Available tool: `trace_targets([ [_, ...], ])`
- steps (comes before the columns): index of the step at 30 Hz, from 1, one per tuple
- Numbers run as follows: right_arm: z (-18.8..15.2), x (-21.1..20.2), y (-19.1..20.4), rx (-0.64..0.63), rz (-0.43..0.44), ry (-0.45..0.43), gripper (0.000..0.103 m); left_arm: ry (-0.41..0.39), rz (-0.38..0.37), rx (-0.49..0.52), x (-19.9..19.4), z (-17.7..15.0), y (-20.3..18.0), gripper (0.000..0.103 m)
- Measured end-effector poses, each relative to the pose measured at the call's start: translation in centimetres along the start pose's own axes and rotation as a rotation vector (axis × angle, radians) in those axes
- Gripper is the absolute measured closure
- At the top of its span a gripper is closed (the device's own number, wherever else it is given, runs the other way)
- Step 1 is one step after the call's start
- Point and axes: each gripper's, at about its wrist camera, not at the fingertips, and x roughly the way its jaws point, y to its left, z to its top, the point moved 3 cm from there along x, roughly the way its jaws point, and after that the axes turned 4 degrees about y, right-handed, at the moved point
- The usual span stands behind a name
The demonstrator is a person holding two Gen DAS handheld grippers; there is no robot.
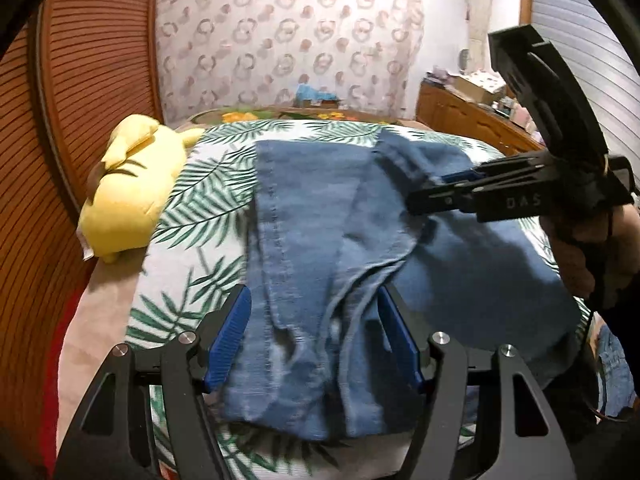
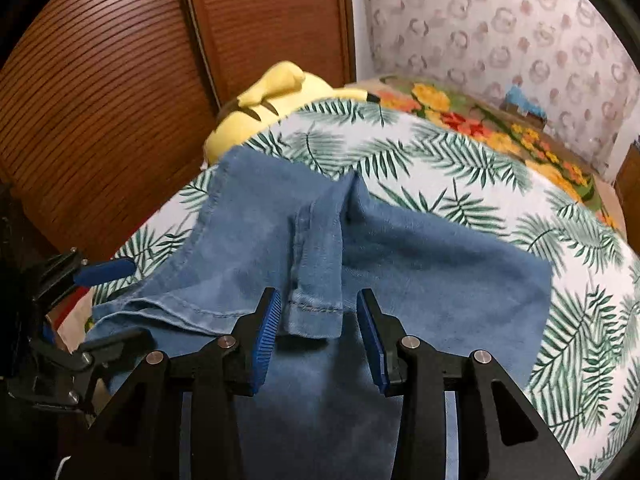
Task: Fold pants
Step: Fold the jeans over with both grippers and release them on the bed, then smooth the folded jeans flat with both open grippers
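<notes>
Pants (image 1: 304,264) unlabelled; right claw (image 1: 424,190) body reads "DAS".

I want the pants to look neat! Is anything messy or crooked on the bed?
Yes. The blue pants lie rumpled on the leaf-print cover: one leg end is flopped across the rest at a slant, and the edges by the left gripper are bunched. The yellow plush toy simply lies beside them.

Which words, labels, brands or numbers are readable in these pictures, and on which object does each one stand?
"DAS": pale raised letters on the black body of the right gripper, seen in the left wrist view.
Boxes on the wooden dresser: any print is too small and blurred to read.
Pants: no label or text shows.
</notes>
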Motion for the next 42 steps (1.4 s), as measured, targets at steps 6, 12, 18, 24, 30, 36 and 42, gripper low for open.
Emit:
trace_targets([
  [6,3.4,0.3,1.6,-0.053,0.09,-0.033,0.093,0.006,0.026,-0.037,-0.1,-0.8,1.8,0.036],
  [12,7.7,0.8,4.6,-0.111,0.12,-0.053,0.093,-0.026,0.014,-0.053,-1.1,-0.7,2.0,0.036],
  [18,9.0,3.7,5.1,-0.041,0.083,0.0,0.081,-0.022,0.014,-0.053,-0.5,-0.4,2.3,0.036],
  [24,8.8,2.4,5.3,-0.036,0.09,-0.027,0.065,-0.005,0.044,-0.047,0.4,-0.2,2.6,0.036],
  [30,6.0,-2.6,3.9,-0.052,0.042,-0.147,0.064,0.003,0.063,-0.073,0.6,-0.5,3.6,0.036],
  [36,0.0,-5.0,0.3,-0.003,-0.039,-0.174,0.063,-0.015,0.04,-0.072,-0.1,0.0,2.8,0.036],
  [42,-6.2,-5.8,-2.5,0.04,-0.117,-0.153,0.063,-0.037,0.014,-0.041,0.3,1.8,1.3,0.033],
])
